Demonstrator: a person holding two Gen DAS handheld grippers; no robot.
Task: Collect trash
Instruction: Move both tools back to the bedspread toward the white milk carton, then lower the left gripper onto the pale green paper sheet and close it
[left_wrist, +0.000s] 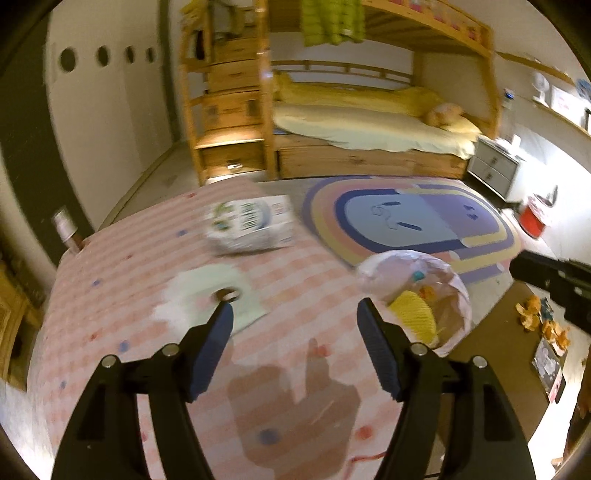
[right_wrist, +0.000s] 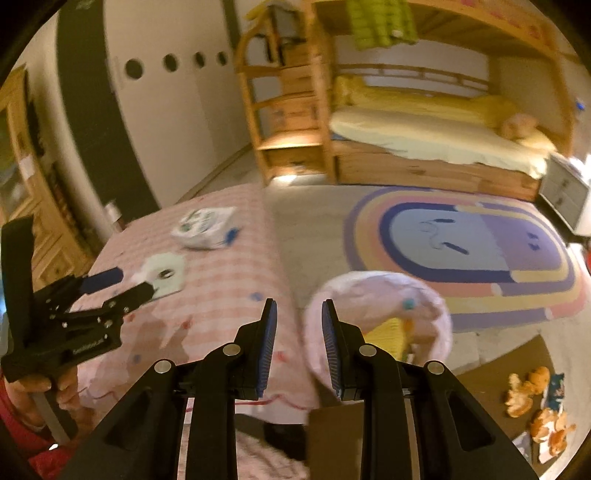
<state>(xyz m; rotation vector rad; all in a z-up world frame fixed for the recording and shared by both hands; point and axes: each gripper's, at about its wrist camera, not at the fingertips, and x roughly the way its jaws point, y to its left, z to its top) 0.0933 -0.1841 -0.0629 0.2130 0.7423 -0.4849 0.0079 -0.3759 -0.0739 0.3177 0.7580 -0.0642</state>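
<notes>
A flat pale green and white wrapper (left_wrist: 210, 299) with a small round piece on it lies on the pink checked tablecloth (left_wrist: 147, 258). My left gripper (left_wrist: 293, 314) is open above the cloth, its left fingertip at the wrapper's edge; it also shows in the right wrist view (right_wrist: 122, 282). A white printed carton (left_wrist: 251, 225) lies on its side farther back. A white trash bag (left_wrist: 417, 295) with yellow and orange scraps inside hangs open at the table's right edge. My right gripper (right_wrist: 297, 306) is open and empty, its right finger at the bag's rim (right_wrist: 380, 314).
Orange peels and paper scraps (right_wrist: 535, 406) lie on the floor at the right. A rainbow rug (right_wrist: 480, 243) covers the floor before a wooden bunk bed (right_wrist: 424, 140). A small bottle (left_wrist: 66, 229) stands at the table's far left corner. A red bin (left_wrist: 532, 221) stands by the wall.
</notes>
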